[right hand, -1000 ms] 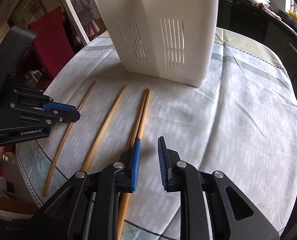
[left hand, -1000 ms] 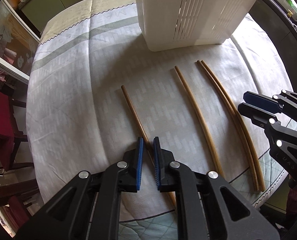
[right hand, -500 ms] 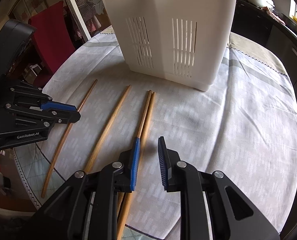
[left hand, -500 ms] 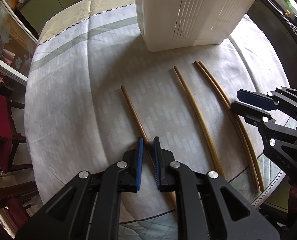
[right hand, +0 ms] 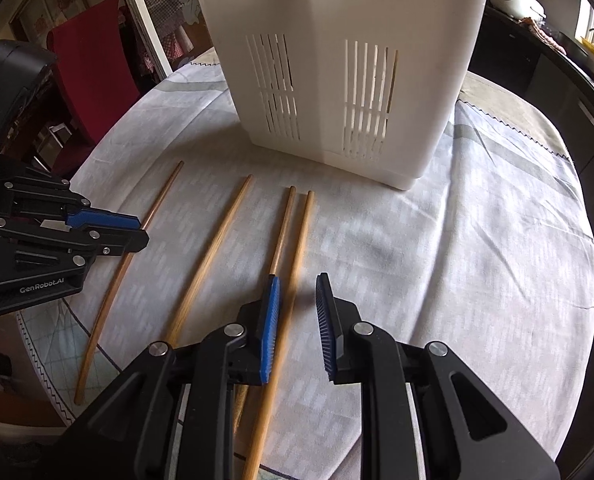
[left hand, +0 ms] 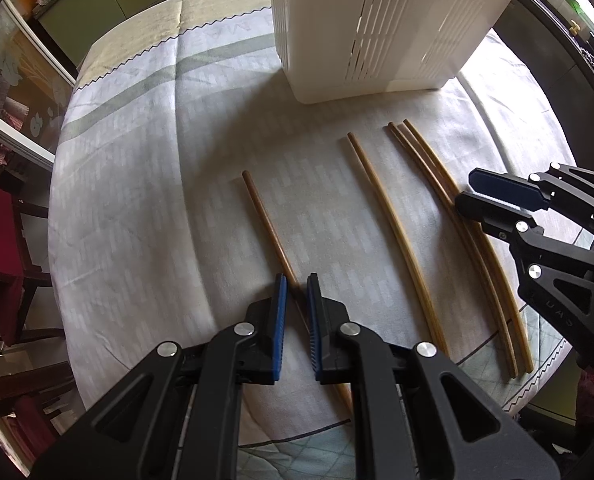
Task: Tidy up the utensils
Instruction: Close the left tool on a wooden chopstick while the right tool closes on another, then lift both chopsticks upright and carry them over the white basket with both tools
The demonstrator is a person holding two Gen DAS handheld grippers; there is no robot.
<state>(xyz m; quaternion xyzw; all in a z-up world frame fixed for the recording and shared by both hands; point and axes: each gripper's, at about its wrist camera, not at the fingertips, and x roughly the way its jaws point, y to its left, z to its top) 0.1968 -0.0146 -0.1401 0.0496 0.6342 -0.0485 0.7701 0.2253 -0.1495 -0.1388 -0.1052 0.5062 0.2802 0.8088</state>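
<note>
1. On worktop: white slotted caddy, a thin stick visible through its slots.
2. Four chopsticks lie flat before it.
3. Left claw narrowly apart, astride leftmost chopstick.
4. Right claw apart over rightmost pair.

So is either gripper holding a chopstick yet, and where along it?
Nothing is held. The left gripper straddles the darkest chopstick near mid-length, jaws narrowly open. The right gripper hangs open over the rightmost chopstick.
</note>
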